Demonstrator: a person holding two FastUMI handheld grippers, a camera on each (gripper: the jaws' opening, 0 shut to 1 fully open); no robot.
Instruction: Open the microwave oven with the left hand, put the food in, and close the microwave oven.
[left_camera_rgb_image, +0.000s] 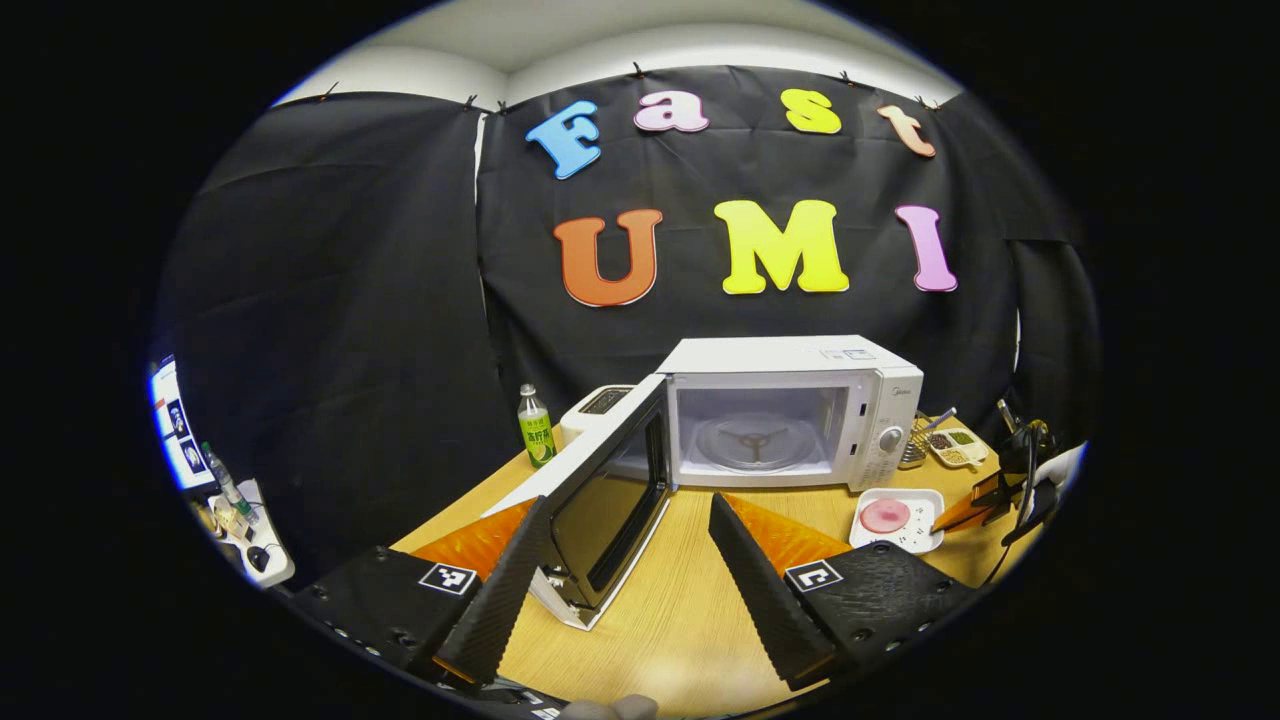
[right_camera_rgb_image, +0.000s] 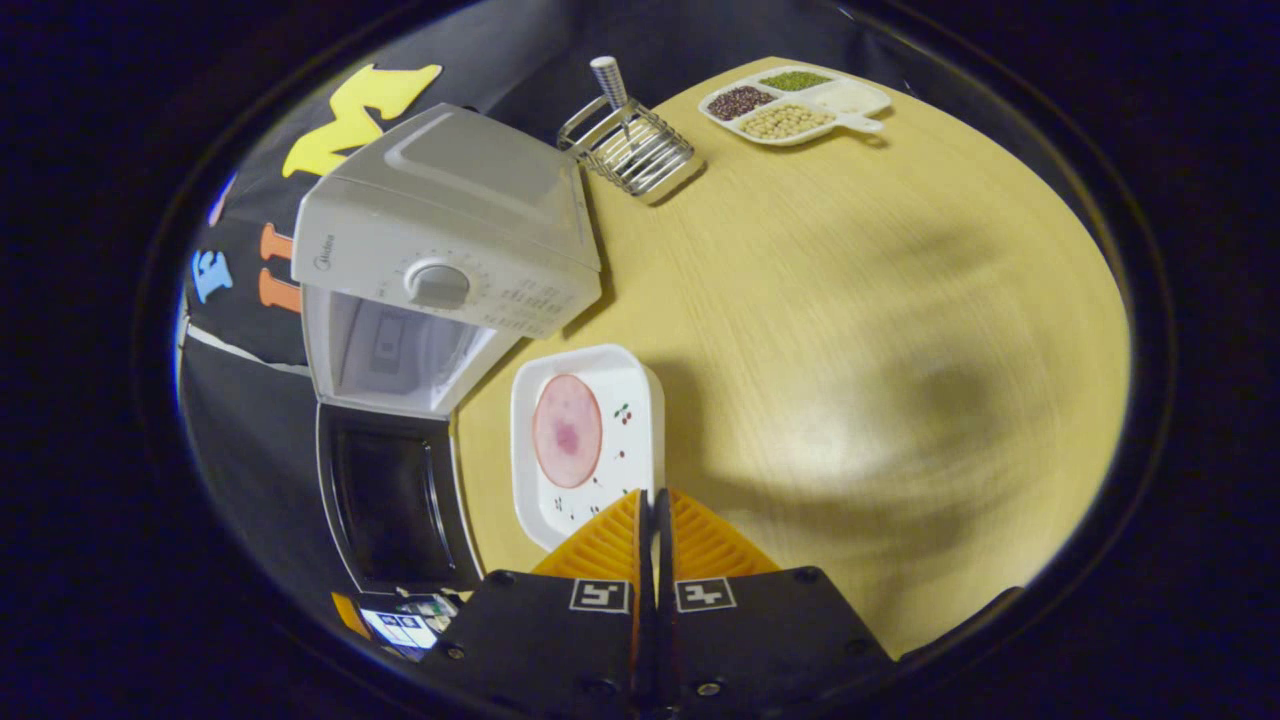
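Tabletop (right_camera_rgb_image: 850, 300): pale wood grain, smooth, satin sheen.
Microwave oven (left_camera_rgb_image: 790, 410): white casing, smooth plastic look, slight gloss.
Oven door (left_camera_rgb_image: 610, 490): dark glossy window, white frame, just ahead of the left tool (left_camera_rgb_image: 620, 560).
Turntable (left_camera_rgb_image: 755, 440): clear glass, shiny.
Tray (right_camera_rgb_image: 590, 440): white, glossy, touching the right tool (right_camera_rgb_image: 652, 520).
Rack (right_camera_rgb_image: 630, 150): bright wire metal.
Bottle (left_camera_rgb_image: 536, 427): clear plastic.

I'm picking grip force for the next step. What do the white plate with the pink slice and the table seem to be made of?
The white plate looks like glazed ceramic or melamine: smooth, white, slightly glossy, with small printed motifs; which one is unclear. The pink slice looks like soft sliced meat, flat and matte. The table looks like light wood or wood-grain laminate, judging by its fine streaked grain.
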